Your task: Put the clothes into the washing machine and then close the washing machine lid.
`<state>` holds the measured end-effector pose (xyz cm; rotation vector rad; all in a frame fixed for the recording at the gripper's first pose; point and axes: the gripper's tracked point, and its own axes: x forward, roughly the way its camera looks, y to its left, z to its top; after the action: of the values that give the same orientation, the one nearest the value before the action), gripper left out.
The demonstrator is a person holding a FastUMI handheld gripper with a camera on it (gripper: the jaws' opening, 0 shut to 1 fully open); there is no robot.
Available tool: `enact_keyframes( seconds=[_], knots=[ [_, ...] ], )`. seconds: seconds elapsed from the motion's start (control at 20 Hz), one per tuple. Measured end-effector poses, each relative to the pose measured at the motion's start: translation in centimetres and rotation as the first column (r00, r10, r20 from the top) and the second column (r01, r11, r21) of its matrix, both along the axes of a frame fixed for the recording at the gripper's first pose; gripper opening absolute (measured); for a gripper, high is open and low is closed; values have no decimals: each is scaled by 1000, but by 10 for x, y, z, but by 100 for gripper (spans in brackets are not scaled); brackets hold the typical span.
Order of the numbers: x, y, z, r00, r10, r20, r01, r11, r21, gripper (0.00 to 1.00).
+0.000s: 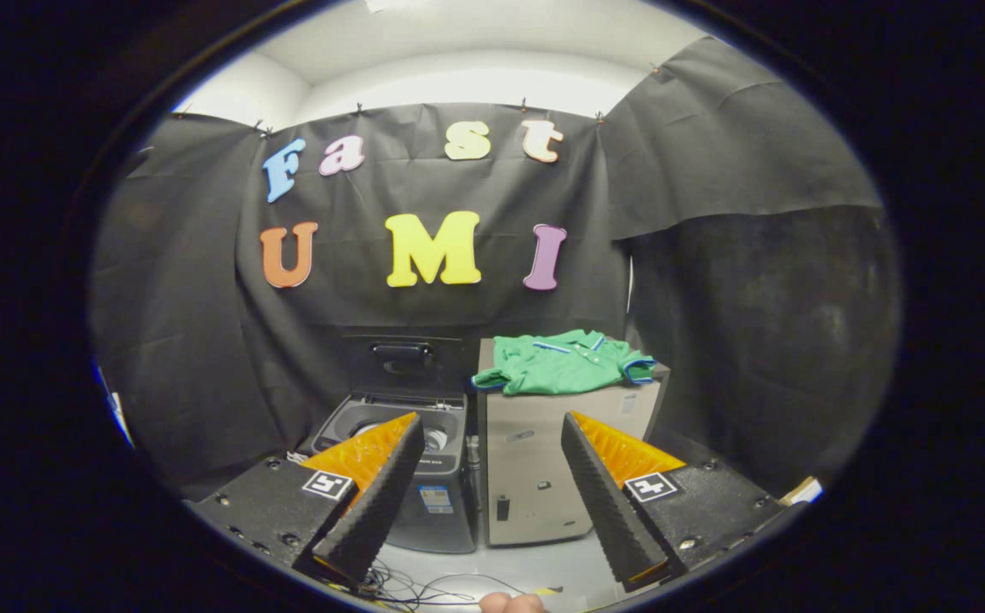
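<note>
Claw (492, 485) open, crumpled green shirt (562, 363) beyond

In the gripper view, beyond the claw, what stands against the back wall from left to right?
Small top-loading washing machine with its lid raised → grey cabinet with a green polo shirt lying on top. The claw is open and well short of both, holding nothing.

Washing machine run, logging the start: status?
Gripper open, holding nothing. Green shirt on box, beyond fingers. Washing machine lid up. Path clear.
</note>
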<state>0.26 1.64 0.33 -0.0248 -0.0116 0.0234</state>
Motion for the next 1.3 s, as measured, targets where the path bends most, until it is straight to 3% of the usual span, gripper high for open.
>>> enact_keyframes(
  seconds=[0.8, 1.3],
  knots=[
    [-2, 19, 4, 1000, 15, -7, -15, 1000, -22, 100],
    [17, 19, 53, 999, 9, 40, -7, 997, -72, 100]
  ],
)
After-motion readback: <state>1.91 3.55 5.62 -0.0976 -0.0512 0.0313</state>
